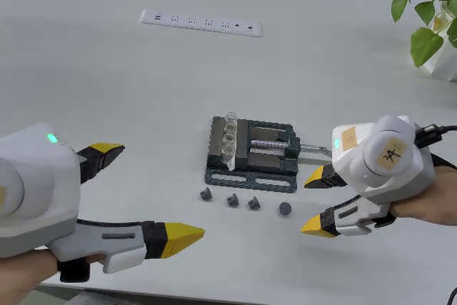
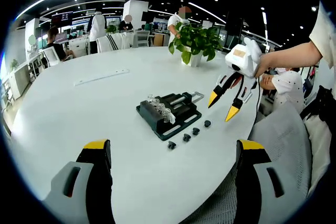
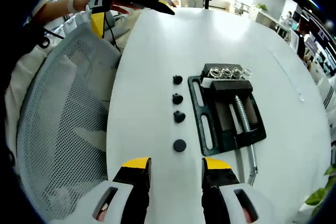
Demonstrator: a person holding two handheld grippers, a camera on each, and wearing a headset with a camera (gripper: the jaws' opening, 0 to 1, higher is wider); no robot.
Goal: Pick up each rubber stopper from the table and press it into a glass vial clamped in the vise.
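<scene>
Rubber stoppers (image 1: 233, 200): dark, round, beside metal vise (image 1: 251, 153); left hand-held gripper (image 1: 158, 190), right hand-held gripper (image 1: 305, 208) agape.

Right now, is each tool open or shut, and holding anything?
Left tool: open, holding nothing.
Right tool: open, holding nothing.

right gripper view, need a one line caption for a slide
Open right tongs facing four rubber stoppers in a row beside the vise clamping glass vials

bright, even overhead light, soft faint shadows; both fisheye views bend at the edges.
</scene>
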